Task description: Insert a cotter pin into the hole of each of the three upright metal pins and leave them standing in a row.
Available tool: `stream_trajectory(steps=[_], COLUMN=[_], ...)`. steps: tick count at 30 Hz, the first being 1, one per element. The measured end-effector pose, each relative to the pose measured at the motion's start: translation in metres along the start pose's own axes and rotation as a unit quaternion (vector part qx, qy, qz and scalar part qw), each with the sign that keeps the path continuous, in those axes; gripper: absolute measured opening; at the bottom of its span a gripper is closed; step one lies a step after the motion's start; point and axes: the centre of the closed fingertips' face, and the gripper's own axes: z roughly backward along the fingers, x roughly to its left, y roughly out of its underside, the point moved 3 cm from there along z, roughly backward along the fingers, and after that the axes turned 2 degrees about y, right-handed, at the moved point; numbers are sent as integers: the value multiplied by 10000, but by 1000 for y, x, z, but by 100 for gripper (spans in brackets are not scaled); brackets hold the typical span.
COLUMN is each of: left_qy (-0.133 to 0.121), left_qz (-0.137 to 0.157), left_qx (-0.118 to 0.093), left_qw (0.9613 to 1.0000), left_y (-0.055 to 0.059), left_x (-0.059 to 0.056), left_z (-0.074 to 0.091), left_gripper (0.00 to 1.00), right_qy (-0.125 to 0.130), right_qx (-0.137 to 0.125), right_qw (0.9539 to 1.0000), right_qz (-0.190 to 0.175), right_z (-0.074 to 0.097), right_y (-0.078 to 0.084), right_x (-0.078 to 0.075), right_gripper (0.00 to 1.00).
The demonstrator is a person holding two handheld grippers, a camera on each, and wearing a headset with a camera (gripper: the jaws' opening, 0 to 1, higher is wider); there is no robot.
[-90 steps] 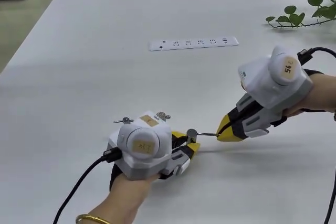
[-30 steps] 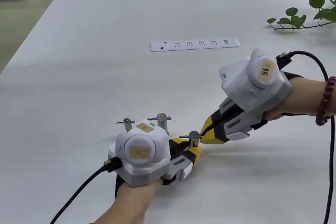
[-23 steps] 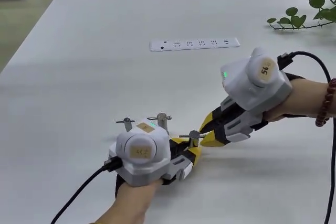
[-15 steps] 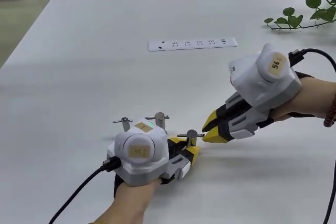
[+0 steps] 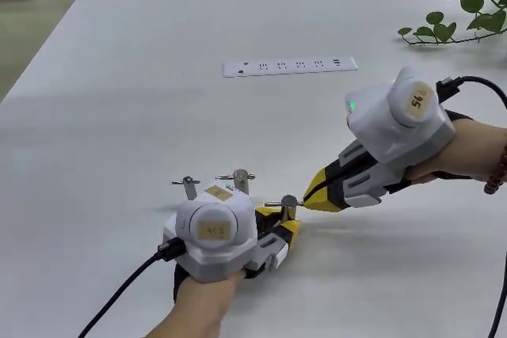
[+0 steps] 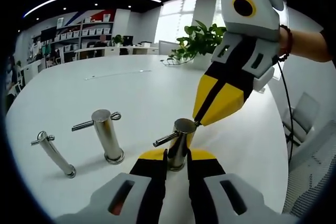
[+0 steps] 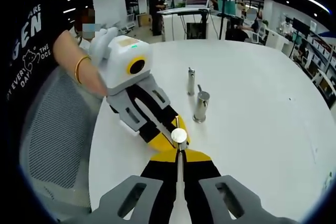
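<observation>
Bench (image 5: 158,77): L claw (image 6: 177,157) clamps pin (image 6: 181,139); left gripper view shows R claw (image 6: 199,123) pinching cotter (image 6: 165,140).

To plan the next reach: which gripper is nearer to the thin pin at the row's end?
Left. The left gripper clamps the third pin, near the thin pin; the right gripper lies beyond that third pin.

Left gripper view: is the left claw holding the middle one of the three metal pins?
No, the left claw grips the nearest pin; the middle pin stands free beside it.
</observation>
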Motion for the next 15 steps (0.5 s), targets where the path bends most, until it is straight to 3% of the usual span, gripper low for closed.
stream_trajectory(steps=[15], left_qy=[-25], left_qz=[1], left_qx=[6], left_qw=[10000], left_y=[0], left_x=[1], left_z=[0], left_gripper=[12], right_qy=[13], right_qx=[-26], right_qw=[9998], right_qz=[205], right_z=[-2], right_y=[-2], right_x=[-3], right_gripper=[0])
